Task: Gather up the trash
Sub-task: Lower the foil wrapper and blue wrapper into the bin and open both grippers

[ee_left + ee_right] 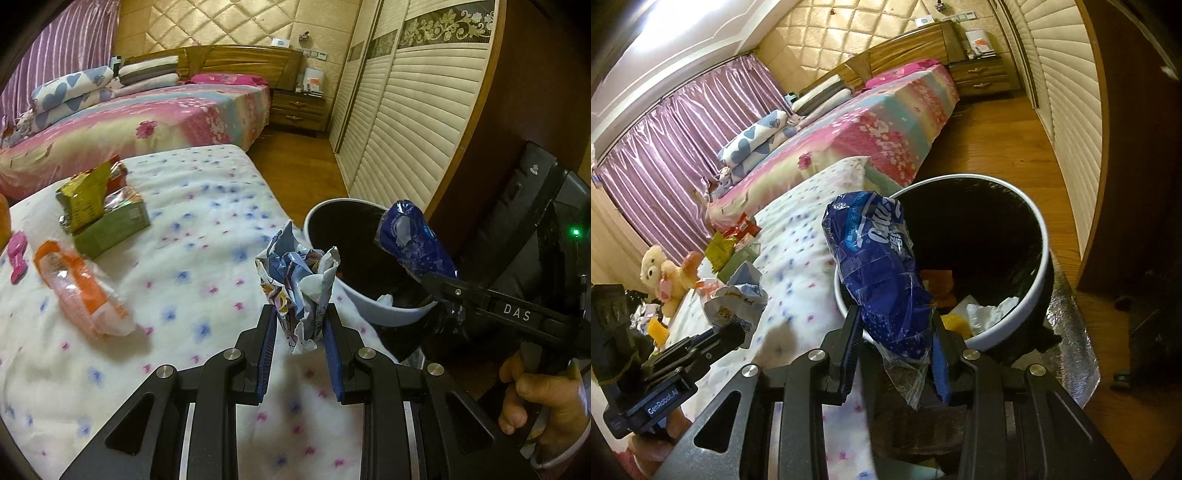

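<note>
So there's a low bed (192,236) with a fluffy white cover dotted in blue and pink flowers. Lying right on it: a green box (110,229) with a crumpled yellow-green foil packet (86,197) resting on top, an orange and clear plastic packet (83,288) just beside the box, and a small pink thing (16,256) near the left edge. Stuffed toys (665,275) sit at the far end. The wood floor (295,173) alongside carries the white-rimmed trash bin (1015,321).
</note>
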`<state>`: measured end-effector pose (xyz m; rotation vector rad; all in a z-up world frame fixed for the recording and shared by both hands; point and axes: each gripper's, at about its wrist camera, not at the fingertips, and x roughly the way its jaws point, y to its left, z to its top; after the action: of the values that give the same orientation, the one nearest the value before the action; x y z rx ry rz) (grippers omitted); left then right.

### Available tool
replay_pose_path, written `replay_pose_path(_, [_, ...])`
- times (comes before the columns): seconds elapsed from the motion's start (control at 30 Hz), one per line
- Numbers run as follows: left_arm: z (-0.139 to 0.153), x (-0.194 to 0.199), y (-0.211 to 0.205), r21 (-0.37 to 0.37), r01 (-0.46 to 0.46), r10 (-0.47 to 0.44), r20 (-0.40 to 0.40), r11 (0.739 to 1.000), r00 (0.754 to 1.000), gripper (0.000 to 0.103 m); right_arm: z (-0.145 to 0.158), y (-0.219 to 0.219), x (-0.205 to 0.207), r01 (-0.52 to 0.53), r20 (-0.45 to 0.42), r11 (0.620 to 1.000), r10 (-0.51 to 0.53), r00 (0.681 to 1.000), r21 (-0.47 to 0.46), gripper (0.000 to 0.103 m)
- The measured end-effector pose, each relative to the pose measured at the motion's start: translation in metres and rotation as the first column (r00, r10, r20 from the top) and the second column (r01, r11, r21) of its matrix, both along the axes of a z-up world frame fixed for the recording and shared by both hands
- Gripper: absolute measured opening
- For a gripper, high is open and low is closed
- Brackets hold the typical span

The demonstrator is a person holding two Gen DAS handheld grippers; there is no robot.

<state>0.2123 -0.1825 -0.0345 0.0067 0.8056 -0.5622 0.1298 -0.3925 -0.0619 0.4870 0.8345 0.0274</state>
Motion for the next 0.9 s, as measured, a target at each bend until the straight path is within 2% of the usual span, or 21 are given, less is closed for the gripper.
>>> replay_pose_path(0.9, [-0.007,0.039,-0.065,0.025,0.053,-0.053,-0.002,0.998,0.999,0.025,-0.008,-0.039,0.023,0.066,-0.047,0.998,-0.067,0.997,-0.016,0.034])
